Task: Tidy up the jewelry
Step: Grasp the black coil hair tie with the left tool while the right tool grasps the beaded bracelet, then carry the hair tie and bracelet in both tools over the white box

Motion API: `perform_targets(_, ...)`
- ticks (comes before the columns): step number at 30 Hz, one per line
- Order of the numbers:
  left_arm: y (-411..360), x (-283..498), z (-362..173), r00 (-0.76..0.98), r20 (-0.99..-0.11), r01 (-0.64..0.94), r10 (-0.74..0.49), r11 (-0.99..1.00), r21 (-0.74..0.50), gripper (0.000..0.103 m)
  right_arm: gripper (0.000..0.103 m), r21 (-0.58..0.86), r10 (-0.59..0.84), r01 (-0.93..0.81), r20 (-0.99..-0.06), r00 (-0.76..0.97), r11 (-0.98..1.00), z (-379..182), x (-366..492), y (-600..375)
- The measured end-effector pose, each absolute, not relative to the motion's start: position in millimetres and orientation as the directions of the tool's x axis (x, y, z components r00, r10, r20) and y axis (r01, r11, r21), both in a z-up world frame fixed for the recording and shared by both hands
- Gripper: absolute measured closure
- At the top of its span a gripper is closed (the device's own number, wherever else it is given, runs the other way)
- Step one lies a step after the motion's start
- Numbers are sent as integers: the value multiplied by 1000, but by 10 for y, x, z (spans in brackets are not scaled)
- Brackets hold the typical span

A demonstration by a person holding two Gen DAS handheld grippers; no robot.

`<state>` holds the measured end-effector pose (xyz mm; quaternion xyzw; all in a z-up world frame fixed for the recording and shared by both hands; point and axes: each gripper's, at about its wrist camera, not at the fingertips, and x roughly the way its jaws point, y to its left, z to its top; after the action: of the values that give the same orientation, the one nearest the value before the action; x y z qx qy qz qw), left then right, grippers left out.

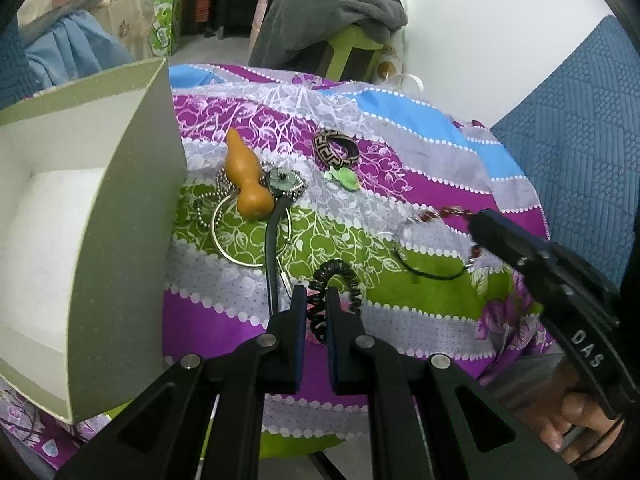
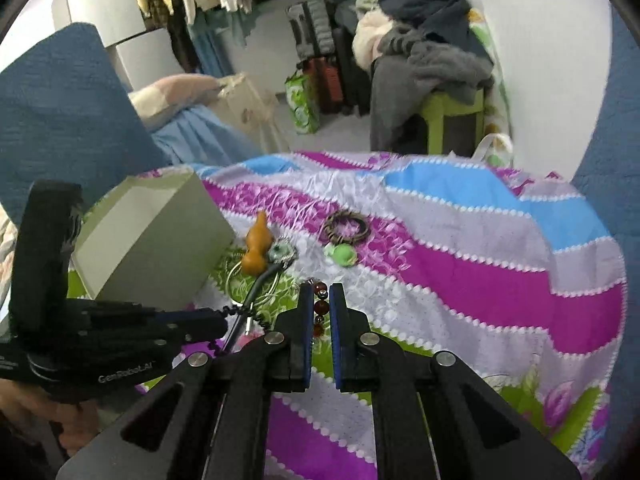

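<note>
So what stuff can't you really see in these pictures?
- Black coiled band: in the left wrist view the left gripper covers its near part.
- Red bead bracelet: in the right wrist view only a few beads show between the right gripper fingers; in the left view it is blurred.
- Box: its left side is cut off by the left view's edge.
- Grey-green pendant: too small to make out.

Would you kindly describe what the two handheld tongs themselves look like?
Both are matte black: angular linkage arms with silver round pivots and flat fingers faced with blue pads. The left tongs body reads "GenRobot.AI" in white; the right tongs carry white "DAS" lettering. Bare hands hold them; no cables show.
</note>
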<state>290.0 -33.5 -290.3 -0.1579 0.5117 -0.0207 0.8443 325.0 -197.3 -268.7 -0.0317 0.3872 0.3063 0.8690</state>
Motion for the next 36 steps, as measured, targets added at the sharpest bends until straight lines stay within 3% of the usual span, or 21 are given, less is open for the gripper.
perform_targets(17,-150,2654,-2100,558,-814,-122,-163,954,-275,96,98,187,414,-411,-702,579,892,-2313,2985,-2273)
perform_targets(36,512,2418,-805,672,-730,-115,-127,955,-273,96,98,149,406,-403,-606,684,903,-989,2782,-1792)
